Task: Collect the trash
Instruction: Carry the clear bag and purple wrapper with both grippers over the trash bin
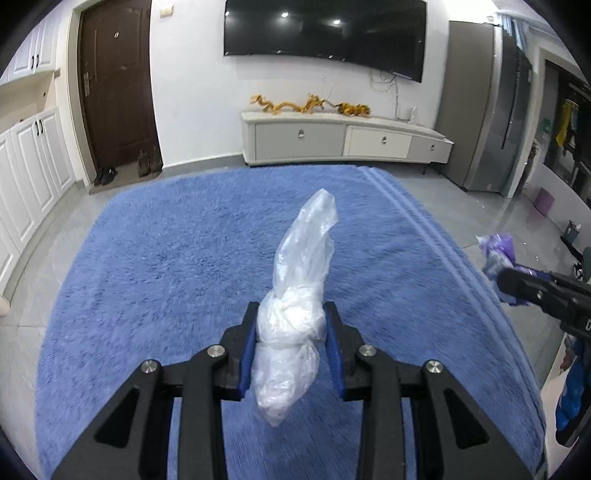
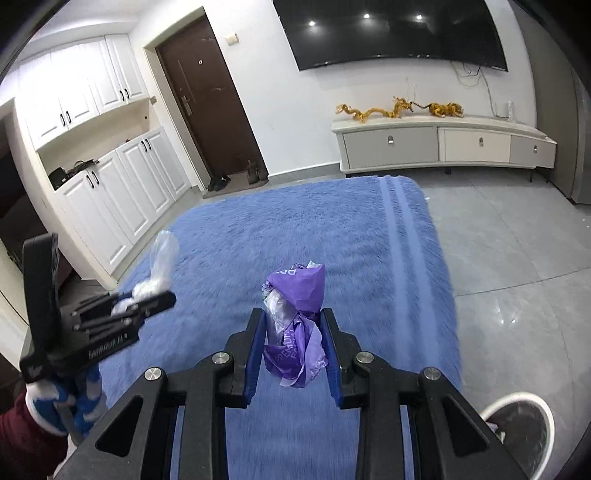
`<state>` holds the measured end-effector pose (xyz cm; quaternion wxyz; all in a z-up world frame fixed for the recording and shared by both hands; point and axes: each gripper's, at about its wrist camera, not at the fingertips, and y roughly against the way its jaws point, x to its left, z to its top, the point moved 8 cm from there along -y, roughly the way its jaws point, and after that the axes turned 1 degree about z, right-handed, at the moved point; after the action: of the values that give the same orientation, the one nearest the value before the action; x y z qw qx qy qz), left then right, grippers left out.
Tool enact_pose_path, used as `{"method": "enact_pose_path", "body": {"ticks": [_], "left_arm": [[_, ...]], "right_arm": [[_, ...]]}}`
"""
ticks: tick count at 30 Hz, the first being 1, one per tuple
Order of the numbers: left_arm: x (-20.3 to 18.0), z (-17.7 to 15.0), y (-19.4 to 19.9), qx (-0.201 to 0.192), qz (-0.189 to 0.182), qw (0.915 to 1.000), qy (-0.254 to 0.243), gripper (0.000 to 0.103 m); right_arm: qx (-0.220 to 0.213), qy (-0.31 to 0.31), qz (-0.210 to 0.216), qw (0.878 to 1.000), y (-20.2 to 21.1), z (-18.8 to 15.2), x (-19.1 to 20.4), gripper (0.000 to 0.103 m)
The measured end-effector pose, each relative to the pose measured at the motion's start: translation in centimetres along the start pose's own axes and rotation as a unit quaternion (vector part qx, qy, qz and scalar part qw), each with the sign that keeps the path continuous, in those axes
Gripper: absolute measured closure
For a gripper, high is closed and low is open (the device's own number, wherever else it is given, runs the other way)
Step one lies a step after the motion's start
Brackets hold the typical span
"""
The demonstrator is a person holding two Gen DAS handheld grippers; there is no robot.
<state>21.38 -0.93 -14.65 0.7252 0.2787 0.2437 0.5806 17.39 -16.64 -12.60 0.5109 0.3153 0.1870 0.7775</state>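
Note:
In the left wrist view my left gripper [image 1: 290, 325] is shut on a knotted white plastic bag [image 1: 295, 295], lifted above the blue shag rug [image 1: 166, 258]. The bag's clear tail sticks up past the fingertips. In the right wrist view my right gripper [image 2: 293, 325] is shut on a crumpled purple wrapper [image 2: 297, 306] with a bit of clear film in it, also held over the rug [image 2: 332, 229]. Each gripper shows in the other's view: the right one [image 1: 517, 284] at the far right with the purple wrapper [image 1: 496, 254], the left one [image 2: 147, 301] at the left with the white bag [image 2: 160, 266].
A white round bin [image 2: 517, 424] sits at the lower right, beside the rug. Grey tiled floor [image 2: 498, 240] surrounds the rug. A TV cabinet [image 1: 343, 138] stands against the far wall under a wall-mounted TV [image 1: 325, 29]. White cupboards [image 2: 110, 195], a brown door [image 1: 118, 85] and shoes [image 1: 147, 164] are at the left.

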Motion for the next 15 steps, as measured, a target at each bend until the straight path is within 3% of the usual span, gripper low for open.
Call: {"method": "enact_pose_path", "body": {"ticks": [8,15], "left_arm": [[-1.6,-1.4,4.9,-0.018,-0.022,0.9996,0.000,0.072],[-4.0,-2.4,7.2,-0.024,-0.034,0.9990,-0.018,0.072]], "right_arm": [[-0.036,-0.019,-0.031,0.999,8.0,-3.6,-1.3,0.075],[-0.056,-0.054,-0.054,0.996,12.5,-6.1,-3.8,0.075]]}}
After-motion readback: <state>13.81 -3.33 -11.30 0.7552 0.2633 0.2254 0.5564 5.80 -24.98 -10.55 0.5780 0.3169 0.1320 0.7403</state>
